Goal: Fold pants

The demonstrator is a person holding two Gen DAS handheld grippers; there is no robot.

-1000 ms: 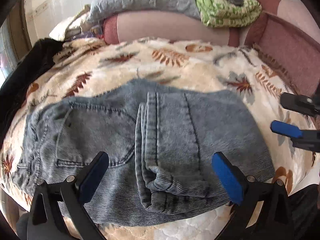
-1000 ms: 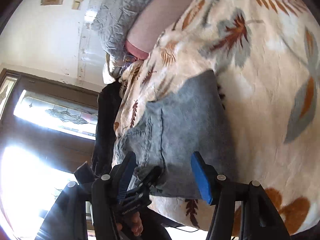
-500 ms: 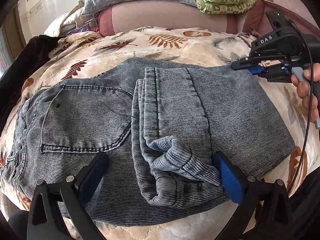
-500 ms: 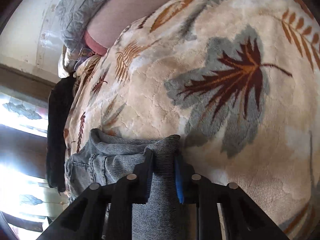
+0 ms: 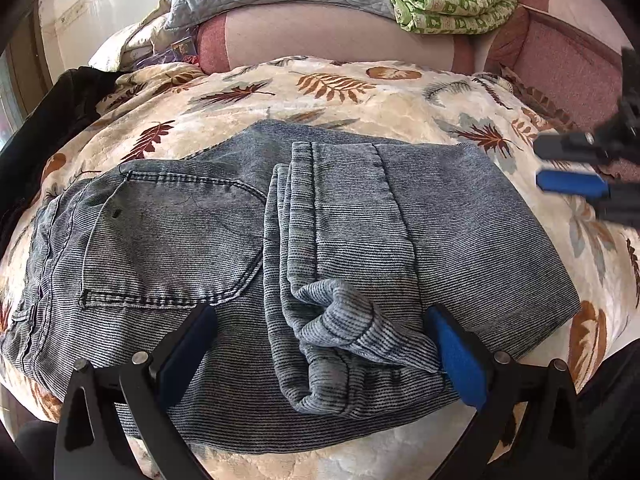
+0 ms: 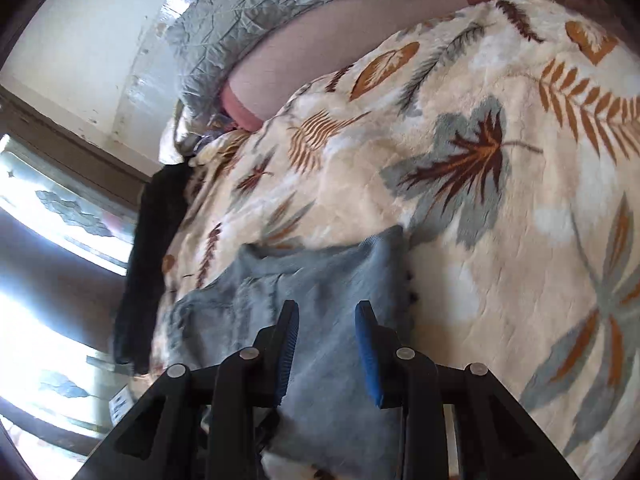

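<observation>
Now that the right gripper (image 6: pixel 326 346) has let go of the far corner it pinched half a second ago and backed off with jaws apart, the jeans (image 5: pixel 280 264) lie folded on the leaf-print blanket (image 5: pixel 360 92); the left gripper (image 5: pixel 320 354) hovers wide open over the bunched hem, probably the next fix

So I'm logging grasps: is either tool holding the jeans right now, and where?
Nothing is held. The left tool is open over the jeans; the right tool is open off their edge.
</observation>
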